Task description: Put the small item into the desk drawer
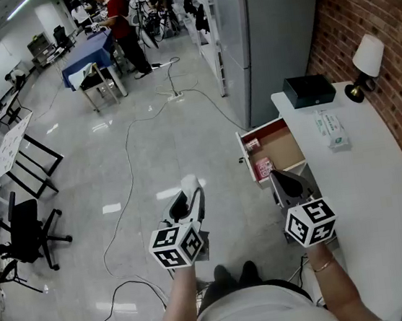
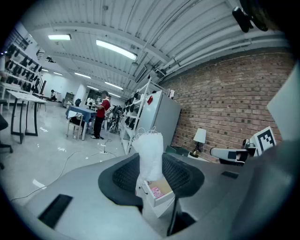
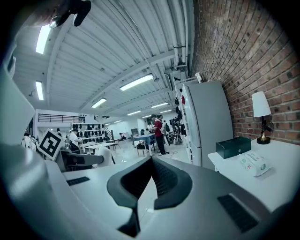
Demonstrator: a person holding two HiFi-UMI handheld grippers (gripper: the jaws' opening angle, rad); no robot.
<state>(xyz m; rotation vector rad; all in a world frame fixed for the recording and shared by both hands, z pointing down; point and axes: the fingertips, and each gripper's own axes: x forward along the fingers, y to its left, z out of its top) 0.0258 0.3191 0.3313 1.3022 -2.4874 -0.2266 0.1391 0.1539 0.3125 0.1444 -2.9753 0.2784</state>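
The left hand-held gripper [image 1: 192, 197] is closed on the small white crumpled item [image 2: 150, 152]. The item stands upright between the two black ribbed pads, with the jaws set fairly wide around it. This hand-held gripper and the item are over the glossy grey floor [image 1: 115, 174], to the left of the open white drawer with a brown interior [image 1: 276, 153]. The right hand-held gripper [image 1: 277, 179] has its jaw tips together and carries nothing. It sits just on the person's side of the drawer. Small pink-and-red packs [image 1: 262, 167] lie inside the drawer. The drawer projects from the white curved counter [image 1: 379, 192]. Beyond the drawer, the counter carries a black box [image 1: 309, 90], a green-and-white packet [image 1: 332, 130] and a white-shaded lamp [image 1: 367, 59].
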